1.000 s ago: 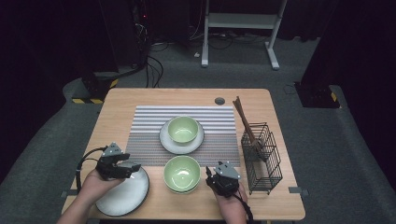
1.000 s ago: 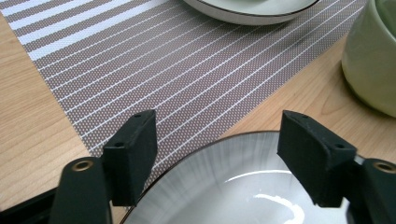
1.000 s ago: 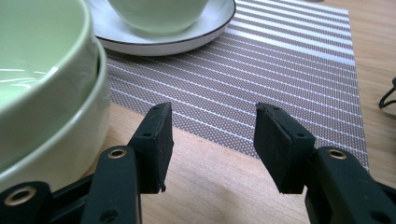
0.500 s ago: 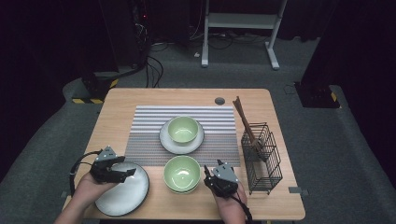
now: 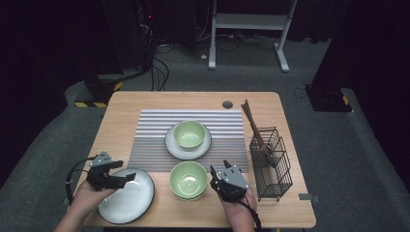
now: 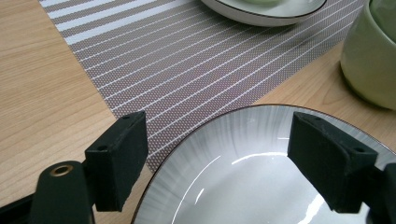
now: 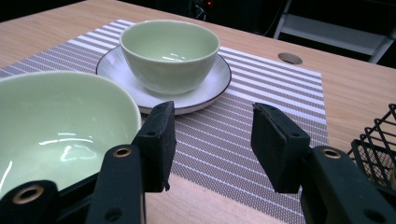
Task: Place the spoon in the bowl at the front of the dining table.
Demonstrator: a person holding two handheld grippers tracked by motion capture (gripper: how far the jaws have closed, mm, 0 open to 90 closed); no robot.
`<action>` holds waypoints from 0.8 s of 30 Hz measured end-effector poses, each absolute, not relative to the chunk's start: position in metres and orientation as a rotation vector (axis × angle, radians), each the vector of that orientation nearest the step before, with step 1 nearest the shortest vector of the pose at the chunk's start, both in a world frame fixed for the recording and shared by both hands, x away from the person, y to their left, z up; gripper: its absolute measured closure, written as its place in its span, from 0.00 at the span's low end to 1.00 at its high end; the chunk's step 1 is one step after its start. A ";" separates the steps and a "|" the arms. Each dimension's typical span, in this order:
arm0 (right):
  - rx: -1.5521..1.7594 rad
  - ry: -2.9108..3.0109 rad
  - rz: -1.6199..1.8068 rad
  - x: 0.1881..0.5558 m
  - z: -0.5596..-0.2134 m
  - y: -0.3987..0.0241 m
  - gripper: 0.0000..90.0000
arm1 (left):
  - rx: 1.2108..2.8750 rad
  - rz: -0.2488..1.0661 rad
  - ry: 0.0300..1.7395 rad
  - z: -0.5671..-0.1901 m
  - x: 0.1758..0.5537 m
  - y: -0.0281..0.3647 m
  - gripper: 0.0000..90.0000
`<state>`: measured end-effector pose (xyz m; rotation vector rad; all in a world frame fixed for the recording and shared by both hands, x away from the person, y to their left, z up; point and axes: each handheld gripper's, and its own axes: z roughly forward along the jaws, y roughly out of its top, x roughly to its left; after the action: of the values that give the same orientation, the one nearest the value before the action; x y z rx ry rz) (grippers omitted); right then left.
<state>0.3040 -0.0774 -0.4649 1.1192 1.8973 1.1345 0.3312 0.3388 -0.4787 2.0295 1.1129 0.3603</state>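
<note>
Right now the L gripper (image 5: 126,178) hangs over the plate (image 5: 126,200) at the table's (image 5: 193,99) near-left corner, jaws just opened wide w/ the plate's far rim between them, not pinched. R gripper (image 5: 212,178) sits just right of the near bowl (image 5: 188,179), jaws apart but just narrowing, nothing between them. Risk: a low L pad could clip the rim and skid the plate toward the edge; the R jaw could nudge the bowl if it drifts left.
</note>
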 end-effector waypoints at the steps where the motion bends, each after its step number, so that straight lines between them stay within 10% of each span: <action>1: 1.121 1.900 1.138 0.304 -0.464 -0.077 0.55 | 2.030 0.363 1.120 -0.479 0.331 0.340 0.22; 24: 1.074 1.868 1.192 0.306 -0.436 -0.065 0.53 | 2.024 0.371 1.131 -0.480 0.332 0.347 0.21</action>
<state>0.3062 -0.0655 -0.4356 1.0741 1.8677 1.1924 0.3323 0.3469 -0.4799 2.0240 1.1306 0.3709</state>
